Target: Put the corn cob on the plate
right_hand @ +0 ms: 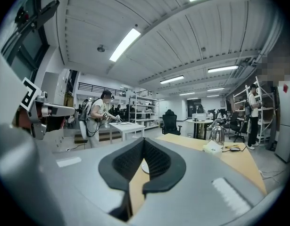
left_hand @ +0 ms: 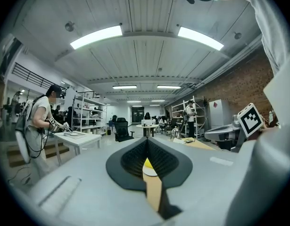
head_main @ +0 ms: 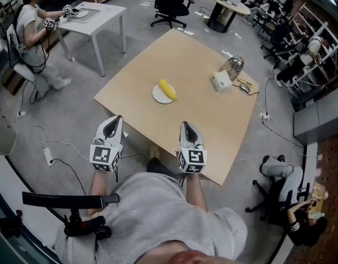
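Observation:
A yellow corn cob (head_main: 167,89) lies on a small white plate (head_main: 159,95) near the middle of the light wooden table (head_main: 212,125). Both grippers hover side by side at the table's near edge, well short of the plate. My left gripper (head_main: 117,119) is shut with nothing held. My right gripper (head_main: 185,125) is shut and empty too. In the left gripper view the corn cob (left_hand: 147,163) and plate (left_hand: 150,172) show through the gap behind the closed tips of the left gripper (left_hand: 147,142). In the right gripper view, the right gripper (right_hand: 144,140) frames a sliver of the plate (right_hand: 144,167).
A metal kettle (head_main: 233,66), a white box (head_main: 221,81) and a cable (head_main: 245,86) sit at the table's far right. A white desk (head_main: 94,16) with a person (head_main: 31,29) stands at the back left. Behind the table stands an office chair (head_main: 171,1). Another person (head_main: 287,202) sits at the right.

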Motion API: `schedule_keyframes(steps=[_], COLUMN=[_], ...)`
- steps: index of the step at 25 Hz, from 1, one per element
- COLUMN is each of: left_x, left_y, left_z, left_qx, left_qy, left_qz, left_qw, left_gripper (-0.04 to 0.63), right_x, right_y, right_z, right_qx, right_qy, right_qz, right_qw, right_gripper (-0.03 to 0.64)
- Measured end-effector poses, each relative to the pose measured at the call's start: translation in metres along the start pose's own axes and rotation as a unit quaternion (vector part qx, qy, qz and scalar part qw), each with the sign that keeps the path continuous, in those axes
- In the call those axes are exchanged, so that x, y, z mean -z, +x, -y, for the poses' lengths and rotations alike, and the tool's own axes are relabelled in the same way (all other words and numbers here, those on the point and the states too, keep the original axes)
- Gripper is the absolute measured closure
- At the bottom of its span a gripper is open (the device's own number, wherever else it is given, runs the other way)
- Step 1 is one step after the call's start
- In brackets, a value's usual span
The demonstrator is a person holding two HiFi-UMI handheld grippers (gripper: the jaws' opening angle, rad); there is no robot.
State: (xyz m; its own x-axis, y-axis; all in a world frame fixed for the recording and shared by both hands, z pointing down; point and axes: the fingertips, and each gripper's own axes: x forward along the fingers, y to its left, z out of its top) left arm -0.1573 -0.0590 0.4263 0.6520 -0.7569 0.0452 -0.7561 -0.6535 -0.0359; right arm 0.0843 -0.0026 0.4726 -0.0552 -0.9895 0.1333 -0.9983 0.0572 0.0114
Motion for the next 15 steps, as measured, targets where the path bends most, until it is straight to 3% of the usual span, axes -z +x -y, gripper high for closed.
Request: schedule_keyframes(steps=[15], left_x=[-0.0010], left_y=[0.0012], left_z=[0.0023], left_qx=[0.002], left_qy=[-0.001], left_qz=[-0.001], left_qw=[1.0000], left_gripper=[0.575], right_x=[0.0000], right_y=[-0.0039], right_z=[0.0013], right_qx=[-0.003], right_qy=[0.002], right_qz=[-0.003], right_qw=[1.000], right_gripper=[0.612])
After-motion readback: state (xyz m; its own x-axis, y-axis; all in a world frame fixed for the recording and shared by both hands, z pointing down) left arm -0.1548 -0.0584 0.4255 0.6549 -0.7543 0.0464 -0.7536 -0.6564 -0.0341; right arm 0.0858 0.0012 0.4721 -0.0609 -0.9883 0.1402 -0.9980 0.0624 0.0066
